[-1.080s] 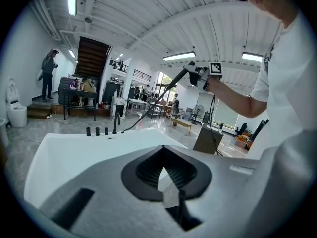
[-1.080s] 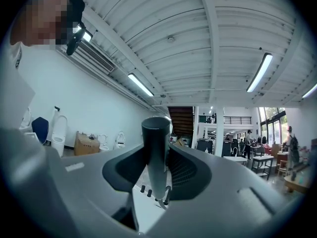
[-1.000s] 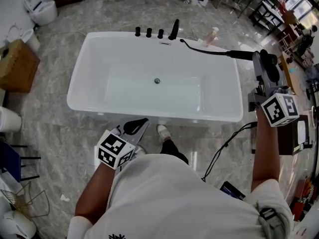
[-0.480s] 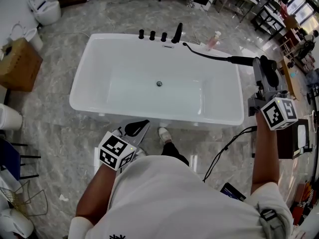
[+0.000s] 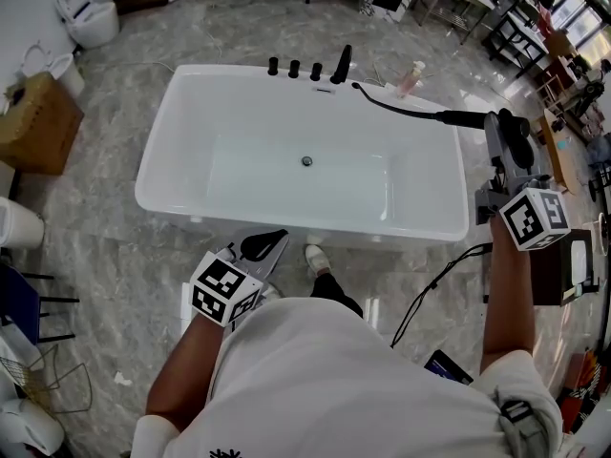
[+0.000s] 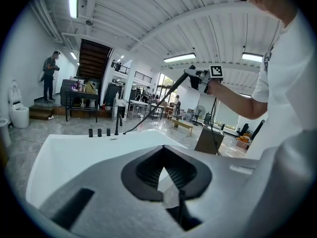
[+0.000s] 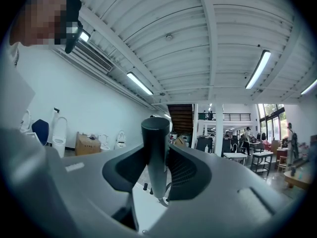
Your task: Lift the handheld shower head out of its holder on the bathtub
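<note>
White freestanding bathtub (image 5: 220, 74) seen below, on grey marble floor (image 5: 105, 246)

Black hose (image 5: 396, 106) stretched from far rim toward tub's right end

Right gripper (image 5: 496, 124) held level, jaws clamped on black handheld shower head (image 5: 468, 118), raised clear of rim

Left gripper (image 5: 263, 244) held low by tub's near side, jaws closed, nothing between

Black tap knobs (image 5: 294, 68) lined along far rim

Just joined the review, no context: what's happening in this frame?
A person stands at a white bathtub with a gripper in each hand. The right gripper is closed on the black handheld shower head, held up off the tub's right end, hose trailing back to the far rim. The left gripper is shut and empty, near the body.
</note>
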The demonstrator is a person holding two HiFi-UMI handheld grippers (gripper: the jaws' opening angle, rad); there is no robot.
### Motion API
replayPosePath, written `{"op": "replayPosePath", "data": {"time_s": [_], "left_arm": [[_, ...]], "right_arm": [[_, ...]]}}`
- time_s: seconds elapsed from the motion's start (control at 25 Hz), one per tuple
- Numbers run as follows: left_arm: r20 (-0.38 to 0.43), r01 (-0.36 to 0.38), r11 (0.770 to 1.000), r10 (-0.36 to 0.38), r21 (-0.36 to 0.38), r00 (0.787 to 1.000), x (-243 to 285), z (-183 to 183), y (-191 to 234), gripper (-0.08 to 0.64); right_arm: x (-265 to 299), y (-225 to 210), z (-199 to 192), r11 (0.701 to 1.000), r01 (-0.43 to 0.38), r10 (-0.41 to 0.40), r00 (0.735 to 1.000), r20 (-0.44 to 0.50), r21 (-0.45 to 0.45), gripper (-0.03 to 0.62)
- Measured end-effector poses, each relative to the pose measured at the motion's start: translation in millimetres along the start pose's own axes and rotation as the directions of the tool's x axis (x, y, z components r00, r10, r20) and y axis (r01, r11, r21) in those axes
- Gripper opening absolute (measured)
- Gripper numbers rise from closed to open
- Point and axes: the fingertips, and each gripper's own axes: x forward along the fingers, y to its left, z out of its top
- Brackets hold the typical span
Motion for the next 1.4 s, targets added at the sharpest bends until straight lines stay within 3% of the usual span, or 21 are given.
{"op": "replayPosePath", "data": {"time_s": [1.4], "left_arm": [[0.008, -0.009, 1.0, 0.009, -0.02, 1.0, -0.2, -0.4, 7.2, 0.006]], "right_arm": [[2.4, 8.6, -6.0, 1.0, -0.021, 0.021, 1.0, -0.019, 0.0, 0.144]]}}
